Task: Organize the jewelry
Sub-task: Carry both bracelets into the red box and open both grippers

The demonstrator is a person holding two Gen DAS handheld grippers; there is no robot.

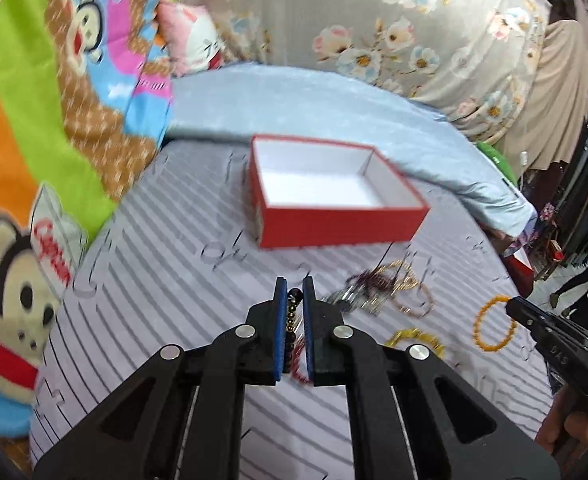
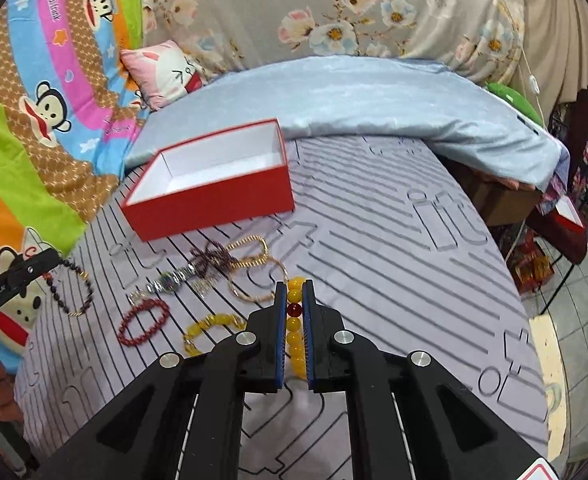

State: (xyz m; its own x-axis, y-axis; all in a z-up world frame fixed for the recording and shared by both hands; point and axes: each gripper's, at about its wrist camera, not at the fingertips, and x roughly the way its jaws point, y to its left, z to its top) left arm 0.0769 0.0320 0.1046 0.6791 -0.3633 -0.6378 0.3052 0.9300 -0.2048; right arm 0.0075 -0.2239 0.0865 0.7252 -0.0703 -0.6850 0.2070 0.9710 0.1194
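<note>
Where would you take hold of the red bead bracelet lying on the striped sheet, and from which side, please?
Grip the red bead bracelet across one strand of its loop, probably the near arc, coming down from above. It lies flat as an open ring on the striped sheet, so closed jaws could straddle a single strand. Its near side looks clear; the watch lies close behind, and the yellow bracelet to its right.

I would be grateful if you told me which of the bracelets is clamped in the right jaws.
The yellow bead bracelet with a single red bead: it sits between the right gripper jaws, while the dark red bracelet and the translucent yellow one lie on the striped sheet.
</note>
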